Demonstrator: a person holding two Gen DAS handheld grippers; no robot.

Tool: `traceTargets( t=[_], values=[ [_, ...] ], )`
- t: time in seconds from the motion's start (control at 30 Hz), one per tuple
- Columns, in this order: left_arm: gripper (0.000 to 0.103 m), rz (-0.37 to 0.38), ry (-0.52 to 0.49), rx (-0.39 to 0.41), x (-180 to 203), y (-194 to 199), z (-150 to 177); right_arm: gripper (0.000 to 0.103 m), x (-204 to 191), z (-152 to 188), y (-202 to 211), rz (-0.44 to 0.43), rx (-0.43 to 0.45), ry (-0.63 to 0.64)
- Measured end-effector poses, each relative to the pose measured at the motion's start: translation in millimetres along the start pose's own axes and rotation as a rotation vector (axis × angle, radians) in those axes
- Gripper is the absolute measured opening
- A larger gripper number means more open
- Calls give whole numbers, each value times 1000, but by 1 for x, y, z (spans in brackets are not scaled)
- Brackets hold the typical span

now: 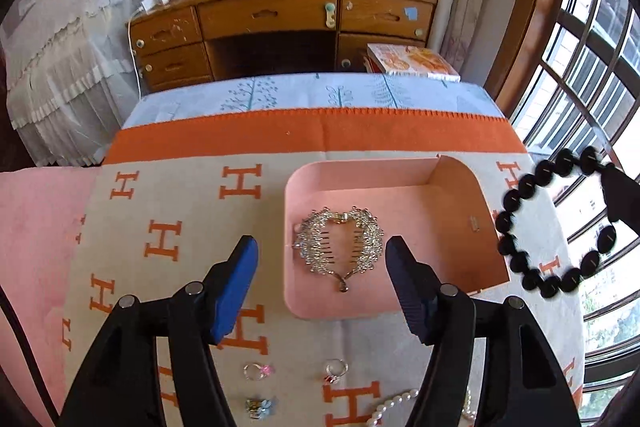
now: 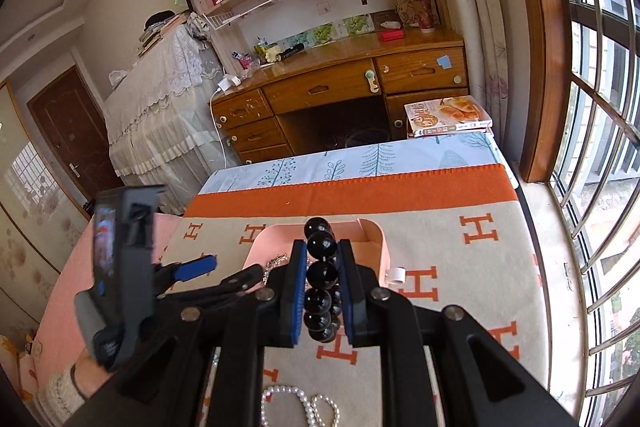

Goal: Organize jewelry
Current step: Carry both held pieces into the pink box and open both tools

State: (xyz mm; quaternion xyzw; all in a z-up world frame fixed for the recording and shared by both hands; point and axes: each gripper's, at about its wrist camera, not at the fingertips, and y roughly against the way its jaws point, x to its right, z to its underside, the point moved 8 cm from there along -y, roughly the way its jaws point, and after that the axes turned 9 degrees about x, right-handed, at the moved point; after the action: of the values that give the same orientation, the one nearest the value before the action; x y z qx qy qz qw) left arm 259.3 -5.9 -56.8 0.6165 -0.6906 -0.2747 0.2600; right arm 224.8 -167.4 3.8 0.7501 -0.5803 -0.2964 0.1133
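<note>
A pink tray (image 1: 452, 195) lies on the H-patterned cloth and holds a silver crystal hair comb (image 1: 338, 241). My left gripper (image 1: 322, 259) is open and empty, just above the tray's near edge with the comb between its fingers' line. My right gripper (image 2: 322, 259) is shut on a black bead bracelet (image 2: 322, 275) and holds it in the air at the tray's right side; the bracelet also shows in the left wrist view (image 1: 556, 227). Two rings (image 1: 258, 371) (image 1: 335, 370), a blue ornament (image 1: 260, 407) and a pearl strand (image 1: 394, 405) lie on the cloth near me.
The cloth-covered table (image 1: 320, 131) ends at an orange border. A wooden desk (image 1: 280, 23) stands behind it, with a book (image 1: 412, 61) at the far right. A barred window (image 2: 592, 147) runs along the right. Pearl strands (image 2: 300, 403) lie below the right gripper.
</note>
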Motion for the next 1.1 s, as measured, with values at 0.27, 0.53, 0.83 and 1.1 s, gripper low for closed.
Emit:
traceTargets(
  t=[0.27, 0.53, 0.83, 1.1],
  values=[
    [65, 4, 48, -25, -32, 33, 56, 15, -6, 18, -70, 46, -140, 20],
    [65, 20, 85, -82, -45, 37, 104, 15, 16, 52, -108, 215, -244, 131],
    [69, 8, 87, -35, -47, 53, 105, 18, 30, 52, -86, 205, -240, 62],
    [69, -24, 98, -5, -53, 76, 108, 18, 19, 64, -30, 169, -191, 53]
  ],
)
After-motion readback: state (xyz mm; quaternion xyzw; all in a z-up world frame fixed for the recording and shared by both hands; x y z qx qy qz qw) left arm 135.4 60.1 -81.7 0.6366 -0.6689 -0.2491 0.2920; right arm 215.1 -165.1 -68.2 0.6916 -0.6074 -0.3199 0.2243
